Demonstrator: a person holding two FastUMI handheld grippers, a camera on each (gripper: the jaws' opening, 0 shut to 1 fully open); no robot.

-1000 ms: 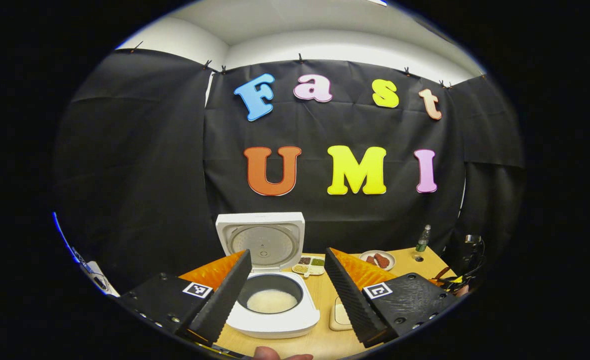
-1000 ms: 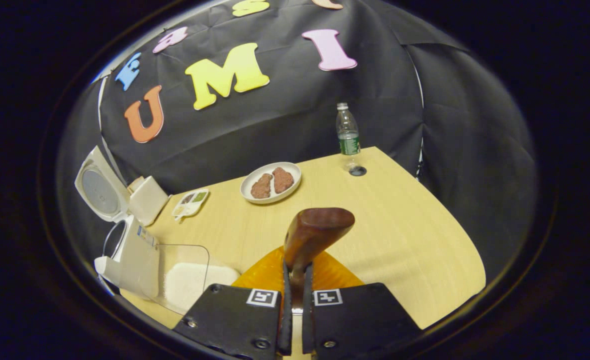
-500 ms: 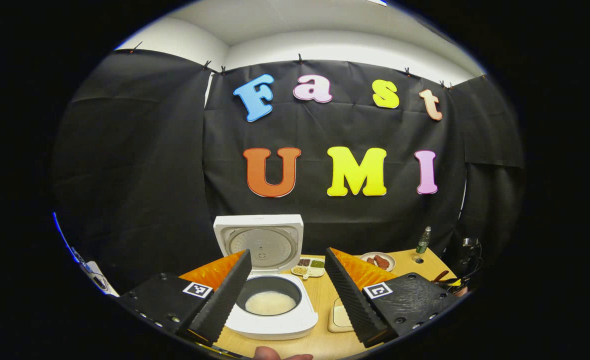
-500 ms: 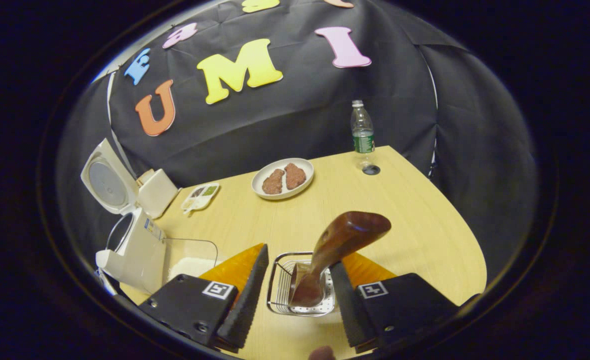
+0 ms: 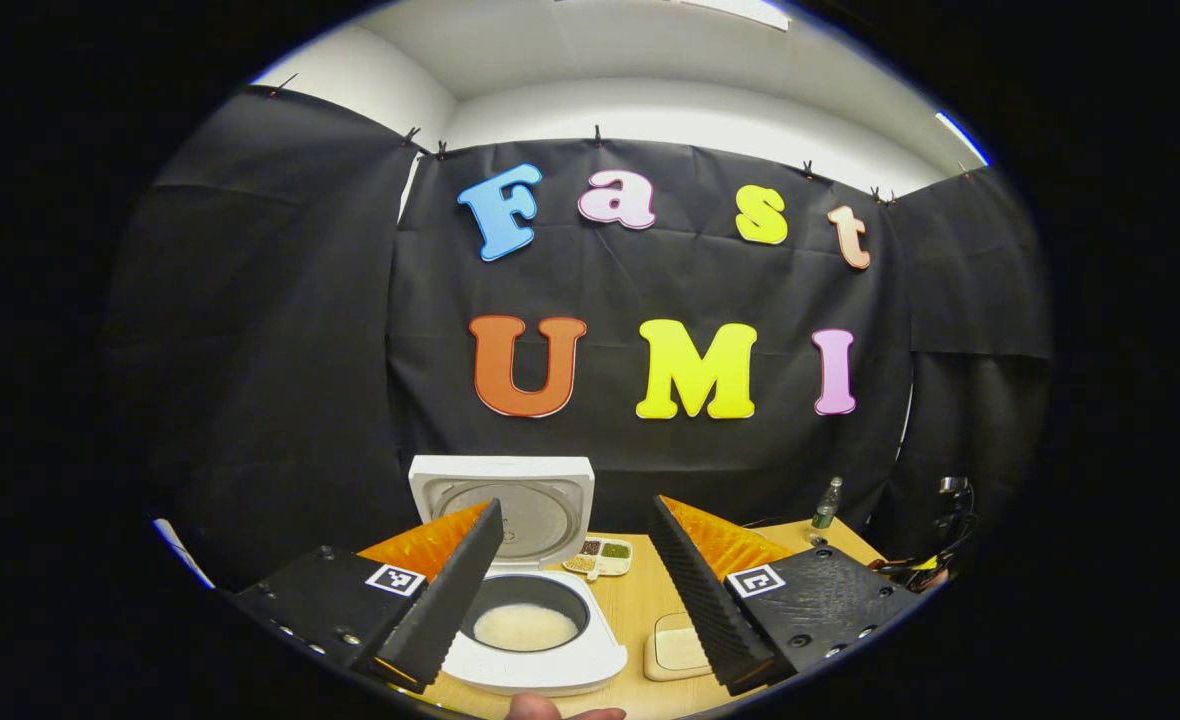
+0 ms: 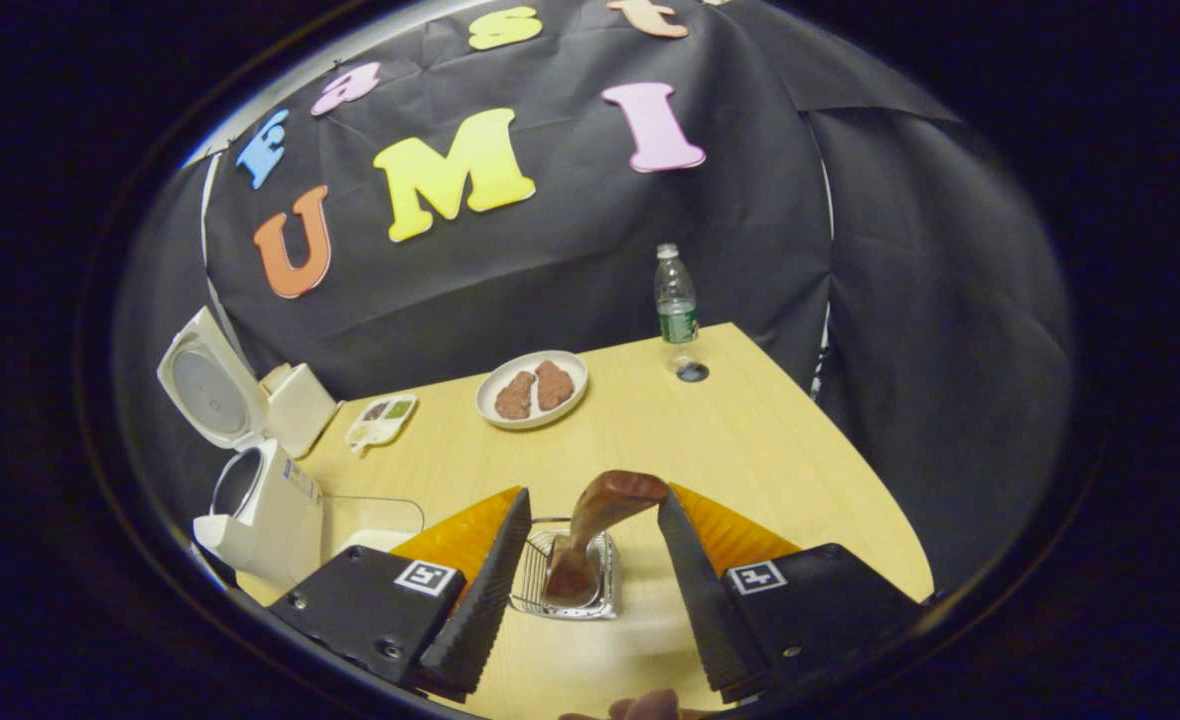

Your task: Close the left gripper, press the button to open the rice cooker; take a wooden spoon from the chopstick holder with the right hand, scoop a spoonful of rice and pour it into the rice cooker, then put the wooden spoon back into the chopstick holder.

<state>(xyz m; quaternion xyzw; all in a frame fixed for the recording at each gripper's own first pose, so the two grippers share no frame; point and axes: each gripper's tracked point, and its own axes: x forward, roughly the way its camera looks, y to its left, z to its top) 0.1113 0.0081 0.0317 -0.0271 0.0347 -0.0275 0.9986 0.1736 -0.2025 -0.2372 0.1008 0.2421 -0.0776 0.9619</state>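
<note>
Light wood table (image 6: 750,440), lower half of right gripper view. On it: open rice cooker (image 6: 260,500) at left edge; clear rice container (image 6: 370,520) beside it; divided dish (image 6: 380,420) and plate of meat (image 6: 532,390) mid-frame; water bottle (image 6: 676,300) upper right; wire chopstick holder (image 6: 570,575) bottom centre, wooden spoon (image 6: 595,520) inside.

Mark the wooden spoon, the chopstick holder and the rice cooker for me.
wooden spoon (image 6: 605,497): right gripper view, on its handle end.
chopstick holder (image 6: 532,570): right gripper view, on its wire wall.
rice cooker (image 5: 605,657): left gripper view, on its white front rim.
</note>
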